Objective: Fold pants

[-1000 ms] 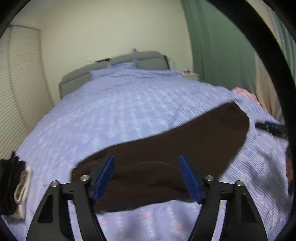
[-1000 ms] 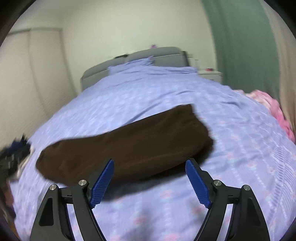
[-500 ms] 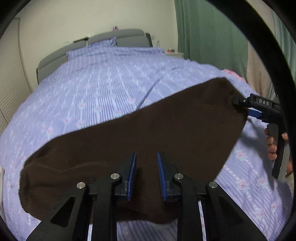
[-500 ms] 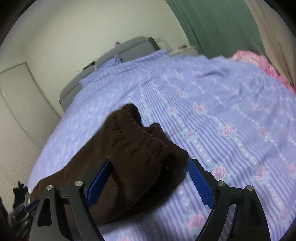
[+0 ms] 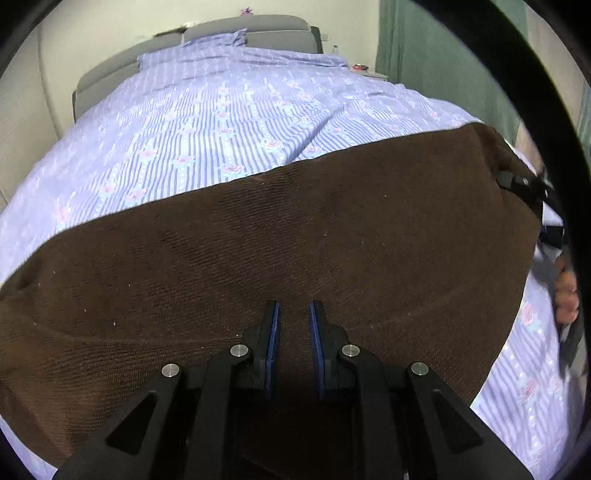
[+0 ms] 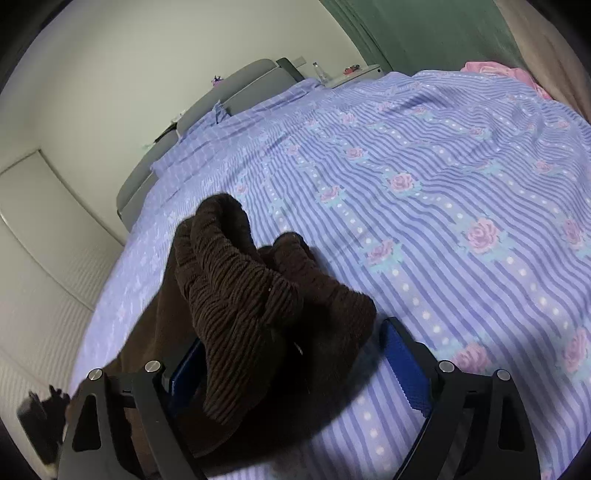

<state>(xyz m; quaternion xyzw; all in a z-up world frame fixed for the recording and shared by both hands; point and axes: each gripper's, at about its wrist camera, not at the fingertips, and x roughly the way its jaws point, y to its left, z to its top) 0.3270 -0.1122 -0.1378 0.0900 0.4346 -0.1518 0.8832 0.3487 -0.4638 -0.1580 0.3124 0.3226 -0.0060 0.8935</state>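
Dark brown corduroy pants (image 5: 295, 236) lie on the bed, folded lengthwise, filling most of the left wrist view. My left gripper (image 5: 293, 314) is shut on the pants' near edge, blue pads pinching the cloth. In the right wrist view the gathered waistband end of the pants (image 6: 243, 288) bunches up between the open fingers of my right gripper (image 6: 291, 354); the left blue pad is partly hidden behind the cloth. The right gripper also shows at the far right of the left wrist view (image 5: 524, 184), at the pants' end.
The bed has a purple striped floral cover (image 6: 424, 177) and a grey headboard (image 5: 229, 33). Green curtain (image 5: 436, 44) and a pink cloth (image 6: 495, 72) lie to the right. Dark clothes (image 6: 44, 417) sit at the bed's left edge.
My left gripper closed on the pants' near edge and moved in closer. My right gripper moved to the waistband end, which now bunches between its open fingers.
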